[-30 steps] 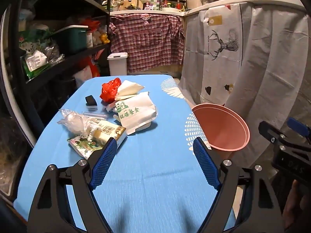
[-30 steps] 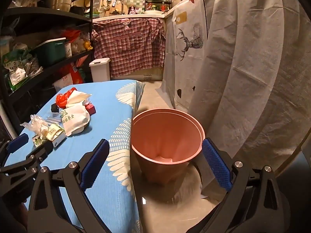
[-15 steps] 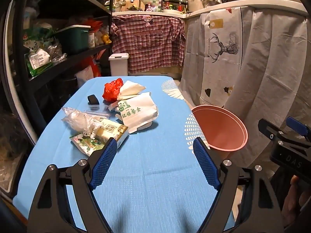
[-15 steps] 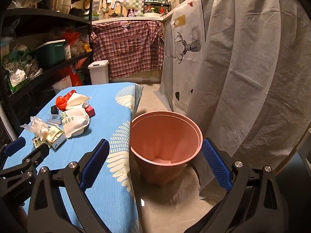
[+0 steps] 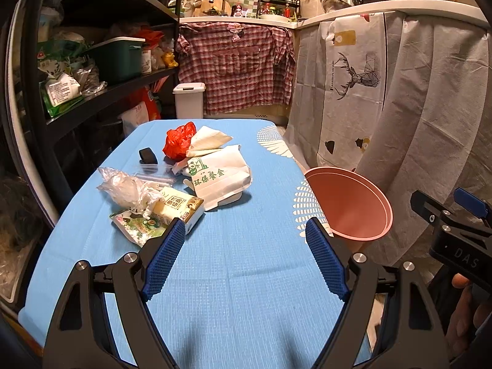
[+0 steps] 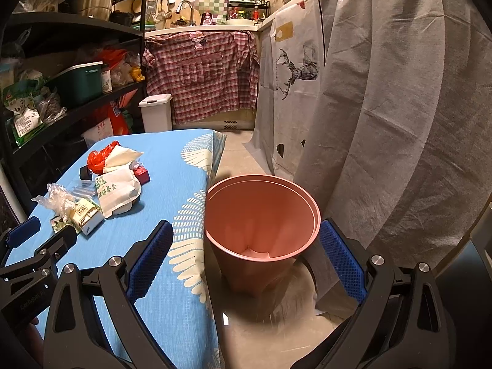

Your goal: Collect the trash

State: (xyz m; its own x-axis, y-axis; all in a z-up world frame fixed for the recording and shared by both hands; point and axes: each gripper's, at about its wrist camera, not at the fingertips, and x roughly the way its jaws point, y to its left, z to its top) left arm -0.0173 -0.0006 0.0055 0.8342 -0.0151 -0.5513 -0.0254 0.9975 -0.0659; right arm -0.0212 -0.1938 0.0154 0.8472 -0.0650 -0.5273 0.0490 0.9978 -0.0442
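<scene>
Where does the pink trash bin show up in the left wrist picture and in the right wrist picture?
Left wrist: pink trash bin at right of centre, past the table's right edge.
Right wrist: pink trash bin at centre, on the floor.
Shared landmark: the red plastic bag on the blue tablecloth.

Pink plastic bin point(image 6: 261, 230) on the floor just right of the blue-clothed table point(image 5: 233, 264), white printed paper bag point(image 5: 220, 181) on the table left of the bin, red plastic bag point(image 5: 178, 141) behind it, crumpled clear plastic wrap point(image 5: 123, 189) and small drink carton point(image 5: 178, 209) further left.
</scene>
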